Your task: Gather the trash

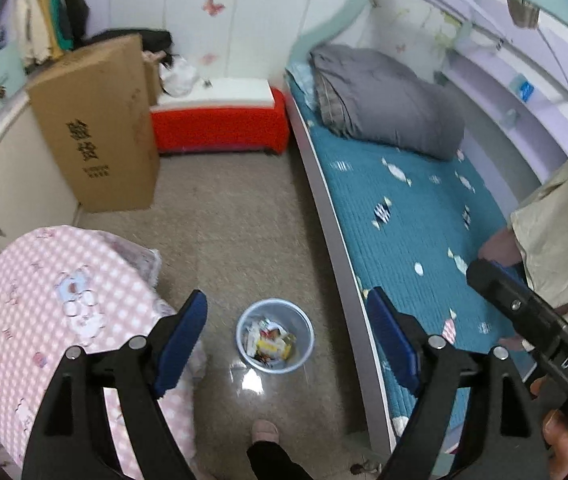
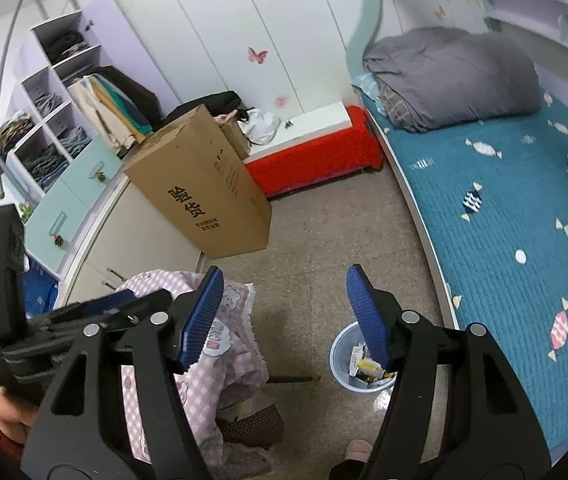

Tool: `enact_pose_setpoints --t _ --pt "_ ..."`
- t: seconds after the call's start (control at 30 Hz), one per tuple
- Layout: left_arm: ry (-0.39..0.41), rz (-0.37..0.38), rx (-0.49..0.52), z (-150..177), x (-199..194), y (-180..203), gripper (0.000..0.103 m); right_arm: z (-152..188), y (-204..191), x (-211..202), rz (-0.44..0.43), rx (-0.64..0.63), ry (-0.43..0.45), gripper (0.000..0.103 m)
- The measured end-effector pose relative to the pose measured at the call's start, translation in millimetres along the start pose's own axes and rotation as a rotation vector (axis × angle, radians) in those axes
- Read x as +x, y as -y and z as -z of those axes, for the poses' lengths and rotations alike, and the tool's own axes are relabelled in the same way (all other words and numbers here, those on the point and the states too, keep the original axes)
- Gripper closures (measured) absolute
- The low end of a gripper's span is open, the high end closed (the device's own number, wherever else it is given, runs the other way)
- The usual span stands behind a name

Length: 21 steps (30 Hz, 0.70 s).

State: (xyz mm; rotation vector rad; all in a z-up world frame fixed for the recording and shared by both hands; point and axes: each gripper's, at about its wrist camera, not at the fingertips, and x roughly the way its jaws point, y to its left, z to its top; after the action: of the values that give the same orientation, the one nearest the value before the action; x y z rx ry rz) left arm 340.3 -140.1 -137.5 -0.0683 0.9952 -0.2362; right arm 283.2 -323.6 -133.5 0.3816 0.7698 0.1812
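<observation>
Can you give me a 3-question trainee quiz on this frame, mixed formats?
1. True or false: the left hand-held gripper is open with nothing between its fingers.
2. Multiple choice: where does the trash bin stand? A) on the bed B) on the floor between the bed and the pink checked cloth C) on the red bench
3. Fill in: the tall item leaning by the cabinets is a ____ box.

Key:
1. True. The right hand-held gripper is open and empty as well.
2. B. The bin already has wrappers and paper in it.
3. Cardboard.
</observation>
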Motion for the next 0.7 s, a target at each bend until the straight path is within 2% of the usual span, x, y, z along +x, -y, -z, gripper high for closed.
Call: enact_pose_setpoints --t 0.2,0.3,0.47,0.7 --pt "0.127 -0.049 -0.023 23 -78 -28 0.018 23 -46 -38 0.031 -0.082 0.054 0.035" --pt "0.164 -0.059 -0.018 37 -111 -40 0.016 38 -70 -61 0.047 -0.096 0.094 0.033" --pt "0.224 -0.061 -0.001 71 -171 -61 0.015 73 -114 -104 0.067 -0.109 0.173 0.026" --pt "0.315 -0.066 0.063 127 -250 -83 0.012 130 -173 -162 0.107 -0.145 0.267 0.021"
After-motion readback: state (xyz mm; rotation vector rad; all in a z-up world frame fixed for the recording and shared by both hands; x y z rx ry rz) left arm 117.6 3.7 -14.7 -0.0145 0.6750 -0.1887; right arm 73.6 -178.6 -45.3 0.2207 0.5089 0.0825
